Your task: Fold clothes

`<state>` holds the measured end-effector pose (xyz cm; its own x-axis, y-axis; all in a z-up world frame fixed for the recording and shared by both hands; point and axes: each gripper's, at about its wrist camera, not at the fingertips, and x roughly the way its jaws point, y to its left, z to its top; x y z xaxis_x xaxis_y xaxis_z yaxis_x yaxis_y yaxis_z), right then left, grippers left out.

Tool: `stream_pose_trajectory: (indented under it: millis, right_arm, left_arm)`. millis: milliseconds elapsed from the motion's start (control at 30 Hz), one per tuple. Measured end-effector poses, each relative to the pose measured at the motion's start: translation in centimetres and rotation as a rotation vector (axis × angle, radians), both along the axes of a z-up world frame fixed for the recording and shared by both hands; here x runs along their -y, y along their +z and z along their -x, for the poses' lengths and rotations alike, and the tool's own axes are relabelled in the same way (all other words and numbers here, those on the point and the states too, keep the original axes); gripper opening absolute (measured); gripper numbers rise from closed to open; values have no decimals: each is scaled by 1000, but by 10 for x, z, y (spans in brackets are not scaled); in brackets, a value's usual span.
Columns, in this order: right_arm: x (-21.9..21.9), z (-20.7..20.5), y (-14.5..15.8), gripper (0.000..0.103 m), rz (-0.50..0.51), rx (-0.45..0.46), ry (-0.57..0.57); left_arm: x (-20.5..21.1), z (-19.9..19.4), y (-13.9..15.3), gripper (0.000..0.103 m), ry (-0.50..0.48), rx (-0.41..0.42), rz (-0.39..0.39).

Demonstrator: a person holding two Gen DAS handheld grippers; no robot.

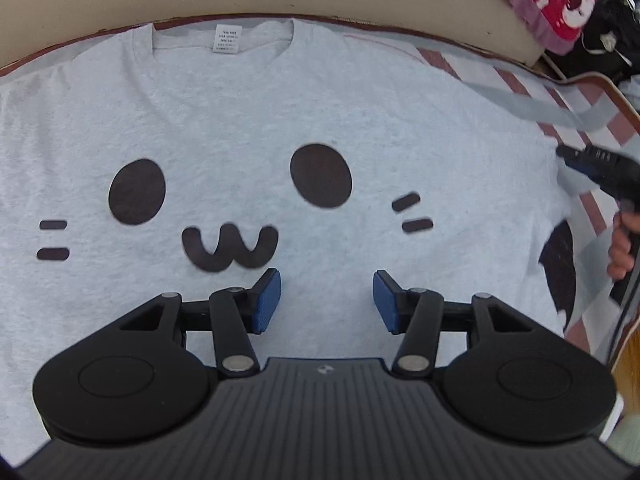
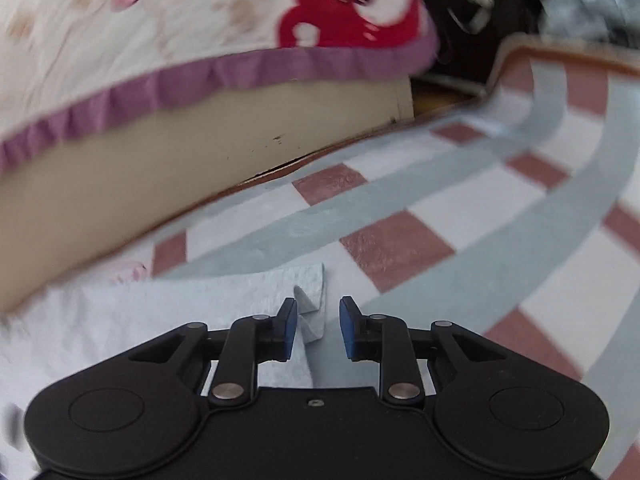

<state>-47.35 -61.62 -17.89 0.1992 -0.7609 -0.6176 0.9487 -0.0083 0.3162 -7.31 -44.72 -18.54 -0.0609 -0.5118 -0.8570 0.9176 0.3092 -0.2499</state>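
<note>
A light grey T-shirt [image 1: 320, 100] with a dark cat face printed on it lies flat, front up, collar and label at the far side. My left gripper [image 1: 327, 300] hovers over its lower middle, just below the printed mouth, open with nothing between its blue pads. My right gripper [image 1: 564, 154] is at the shirt's right sleeve edge, with a person's hand [image 1: 622, 248] on its handle. In the right wrist view the right gripper [image 2: 318, 318] stands open; a curled corner of the sleeve [image 2: 310, 304] lies between its fingers, close to the left pad [image 2: 290, 332], and is not pinched.
A checked cloth [image 2: 400, 248] in red, white and grey lies under the shirt and stretches to the right. Behind it runs a beige mattress side [image 2: 120, 184] under a bedspread [image 2: 240, 68] with a purple frill and red bear. Dark bags [image 1: 608, 40] sit at the far right.
</note>
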Motion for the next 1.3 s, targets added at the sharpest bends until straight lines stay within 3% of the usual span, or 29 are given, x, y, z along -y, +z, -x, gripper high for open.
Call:
stream_pose_trajectory:
  millis: [67, 100, 200, 233, 400, 433, 500, 567, 600, 667, 733, 833, 900, 1000, 1100, 1167, 1233, 1300]
  right_arm:
    - [6, 4, 5, 29, -19, 46, 26]
    - [10, 3, 8, 37, -21, 53, 45]
    - [34, -7, 15, 72, -93, 24, 113]
    - [44, -12, 17, 76, -125, 7, 138]
    - [83, -28, 4, 76, -273, -60, 203]
    - [80, -34, 0, 78, -254, -95, 216]
    - [66, -51, -8, 70, -185, -171, 299]
    - [46, -73, -12, 38, -78, -307, 416]
    - [39, -80, -12, 11, -43, -327, 454]
    - [38, -87, -2, 10, -1, -374, 407]
    - [37, -87, 18, 9, 103, -401, 357]
    - [45, -91, 29, 9, 114, -434, 347]
    - [46, -103, 20, 9, 86, -521, 370]
    - [43, -108, 12, 9, 59, -576, 381]
    - [36, -100, 13, 9, 44, -518, 362]
    - [34, -96, 13, 9, 40, -488, 358]
    - [33, -93, 14, 10, 46, -463, 361]
    - [32, -91, 14, 10, 51, -445, 362]
  left_arm:
    - [-8, -7, 5, 51, -14, -16, -2]
    - [-12, -10, 7, 51, -20, -23, -3]
    - [-35, -37, 19, 51, 0, -38, 23]
    - [-45, -51, 23, 52, 25, -31, 32]
    - [-107, -143, 37, 53, 243, 76, 35]
    - [-121, -161, 37, 53, 295, 102, 19]
    - [-147, -193, 38, 53, 389, 125, 0]
    - [-166, -218, 38, 53, 457, 131, -3]
    - [-173, -229, 37, 53, 485, 135, -2]
    - [-187, -249, 36, 53, 540, 144, 1]
    - [-191, -263, 32, 53, 583, 171, 9]
    - [-189, -281, 23, 53, 643, 185, 16]
    - [-184, -292, 14, 53, 675, 180, 15]
    - [-181, -313, -2, 53, 741, 83, 55]
    - [-180, -325, -6, 59, 831, 8, 127]
    - [-171, -325, -6, 61, 823, 21, 113]
    - [-155, -318, -7, 63, 753, 80, 83]
    - [-136, -305, -11, 76, 666, 182, 30]
